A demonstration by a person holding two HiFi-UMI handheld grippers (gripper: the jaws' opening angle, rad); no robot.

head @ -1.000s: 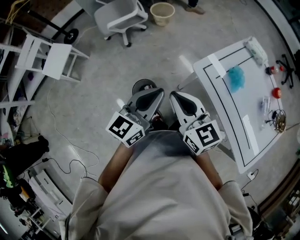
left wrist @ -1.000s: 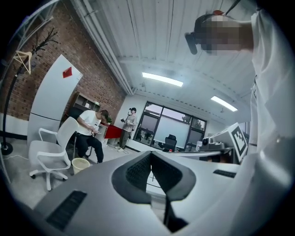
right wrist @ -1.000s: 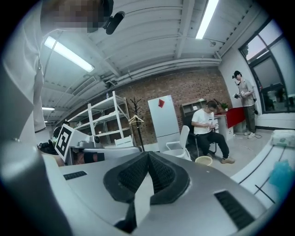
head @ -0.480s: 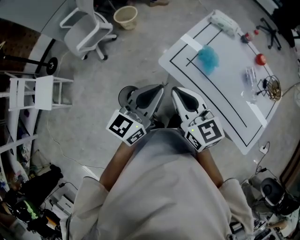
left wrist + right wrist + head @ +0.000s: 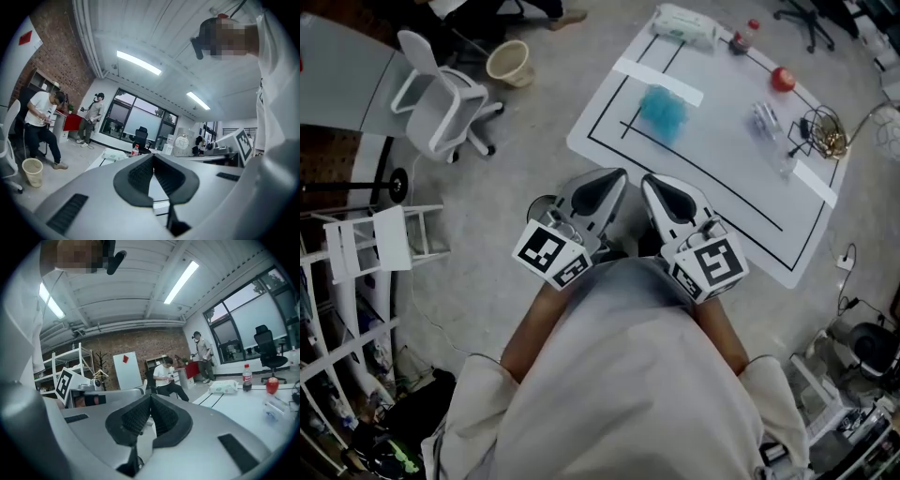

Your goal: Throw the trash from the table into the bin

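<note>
The white table [image 5: 787, 258] with black lines stands ahead and to the right. On it lie a blue crumpled ball [image 5: 663, 112], a crushed clear bottle [image 5: 766, 122], a red ball [image 5: 782, 79], a small red-capped bottle [image 5: 745, 36] and a white wipes pack [image 5: 686, 25]. The beige bin [image 5: 509, 63] stands on the floor at the far left, apart from the table. My left gripper [image 5: 607, 186] and right gripper [image 5: 658, 189] are held side by side close to my body, short of the table's near edge. Both are shut with nothing in them. The left gripper view shows the bin [image 5: 32, 171]; the right gripper view shows the bottle [image 5: 246, 377].
A white office chair [image 5: 441, 94] stands beside the bin. A white shelf rack [image 5: 366, 248] is at the left. A wire holder with cables [image 5: 823, 131] sits on the table's right part. A seated person [image 5: 40, 122] is near the bin; another [image 5: 91, 117] stands further back.
My view has swung round: the table slid from the right edge to the upper middle, the bin and chair moved left. Both grippers stayed shut and close to my body.
</note>
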